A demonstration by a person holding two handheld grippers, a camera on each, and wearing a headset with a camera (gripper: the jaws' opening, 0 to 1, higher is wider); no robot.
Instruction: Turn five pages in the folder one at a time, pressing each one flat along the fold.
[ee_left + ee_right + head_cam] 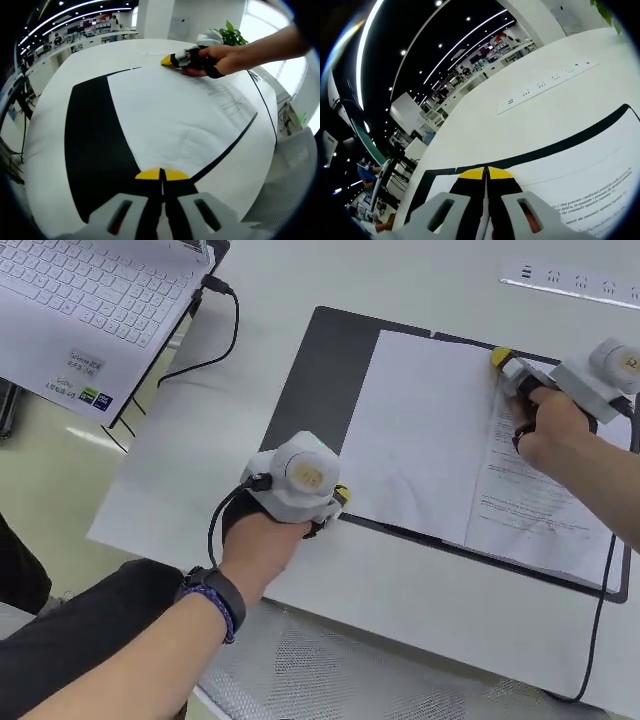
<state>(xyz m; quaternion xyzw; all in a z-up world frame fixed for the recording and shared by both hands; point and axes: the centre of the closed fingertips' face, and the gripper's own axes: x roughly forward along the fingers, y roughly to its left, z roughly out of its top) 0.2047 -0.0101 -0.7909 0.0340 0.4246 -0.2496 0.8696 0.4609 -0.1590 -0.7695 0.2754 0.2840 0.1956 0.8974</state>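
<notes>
In the head view, I am working on one open folder (320,370) with two grippers: my left gripper (342,496) is sitting at its near edge and my right gripper (500,357) at the far edge by the fold. In the left gripper view, my jaws are sitting clenched together over the page's near edge. In the right gripper view, my jaws are likewise sitting clenched over the page.

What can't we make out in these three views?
- Printed white page: text too small, head view.
- Pages turned so far: hidden under blank white sheet, all views.
- Black folder, far right corner: head view, behind right gripper.
</notes>
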